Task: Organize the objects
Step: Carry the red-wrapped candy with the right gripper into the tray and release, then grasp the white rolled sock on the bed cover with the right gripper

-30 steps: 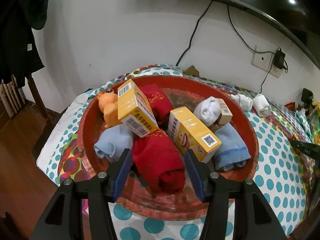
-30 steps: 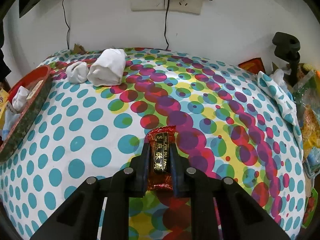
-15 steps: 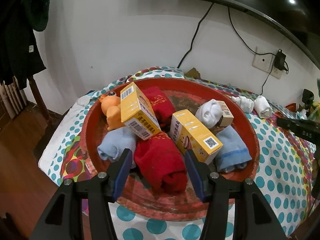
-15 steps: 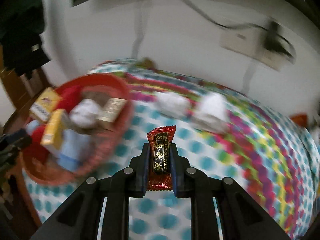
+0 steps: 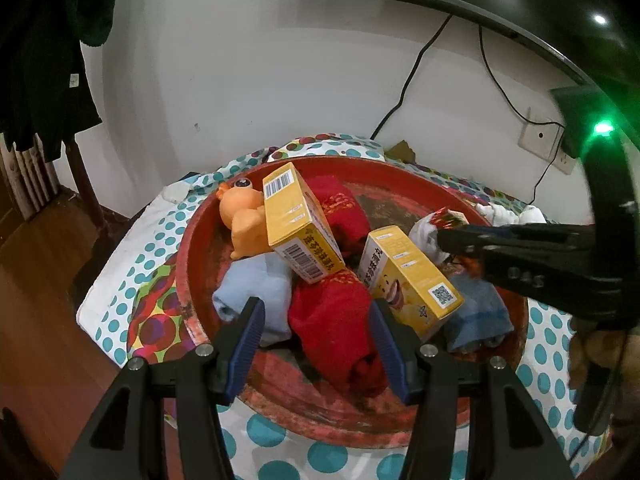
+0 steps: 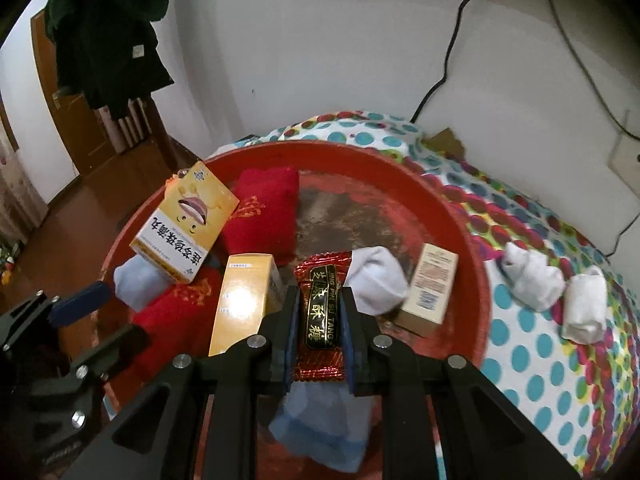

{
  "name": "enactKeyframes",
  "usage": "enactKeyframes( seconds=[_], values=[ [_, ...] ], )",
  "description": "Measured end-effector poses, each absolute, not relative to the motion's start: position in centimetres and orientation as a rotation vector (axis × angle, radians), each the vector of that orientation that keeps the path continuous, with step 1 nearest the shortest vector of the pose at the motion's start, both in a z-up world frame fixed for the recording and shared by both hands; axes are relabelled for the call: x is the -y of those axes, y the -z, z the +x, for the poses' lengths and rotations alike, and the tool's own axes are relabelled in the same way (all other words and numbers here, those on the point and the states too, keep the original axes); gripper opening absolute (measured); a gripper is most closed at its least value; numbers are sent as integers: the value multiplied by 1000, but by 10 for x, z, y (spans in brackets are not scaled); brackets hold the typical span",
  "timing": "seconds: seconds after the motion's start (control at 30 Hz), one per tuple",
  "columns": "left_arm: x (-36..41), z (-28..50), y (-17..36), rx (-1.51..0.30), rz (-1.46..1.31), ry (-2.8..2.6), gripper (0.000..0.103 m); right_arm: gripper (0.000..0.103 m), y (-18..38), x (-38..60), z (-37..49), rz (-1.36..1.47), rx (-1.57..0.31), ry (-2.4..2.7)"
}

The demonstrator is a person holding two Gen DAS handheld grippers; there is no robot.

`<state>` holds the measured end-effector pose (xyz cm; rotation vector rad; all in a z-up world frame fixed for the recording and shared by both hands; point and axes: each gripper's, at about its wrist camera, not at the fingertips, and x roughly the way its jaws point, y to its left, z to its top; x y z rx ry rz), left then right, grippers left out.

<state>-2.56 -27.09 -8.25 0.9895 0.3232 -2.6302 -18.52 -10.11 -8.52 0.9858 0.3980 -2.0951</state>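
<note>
Red foil candy packet (image 6: 320, 312) was pinched flat between the right gripper (image 6: 319, 322) jaws, hanging over the near-right part of the red tray (image 6: 460, 216), above a blue sock (image 6: 320, 432). Left gripper (image 5: 316, 336) jaws stood spread with nothing between the pads, hovering over the near rim by a red sock (image 5: 332, 320).

Just beyond the packet: white sock (image 6: 376, 280), small beige box (image 6: 430, 288), yellow box (image 6: 244, 300). Further left a second yellow box (image 6: 186, 224) leaned on another red sock (image 6: 264, 208). Orange toy (image 5: 244, 220) at the far left of the tray. Two white sock rolls (image 6: 556, 288) sat outside on the dotted cloth (image 6: 540, 368) covering the desk.

Risks, my read:
- Tray's crowded; a release here likely lands the packet on the soft blue sock, and it could slide toward the rim.
- Lowering further could clip the yellow box or beige box and tip them.
- Both grippers over the same tray, so collision's possible if the left moves in.
</note>
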Motion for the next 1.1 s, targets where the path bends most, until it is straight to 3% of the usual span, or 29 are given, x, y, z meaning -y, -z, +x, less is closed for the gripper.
enactKeyframes(
  seconds=[0.2,0.3,0.53,1.1],
  values=[
    [269,-27,83,-319,992,2637,56,21,98,110,-187,1009,-406,2077],
    [269,-27,82,-323,995,2644,56,31,95,105,-187,995,-391,2079],
    [264,-29,85,-298,1004,2650,56,41,80,81,-187,959,-401,2113],
    [245,-31,86,-174,1004,2682,56,48,67,-11,-245,971,-420,2341]
  ],
)
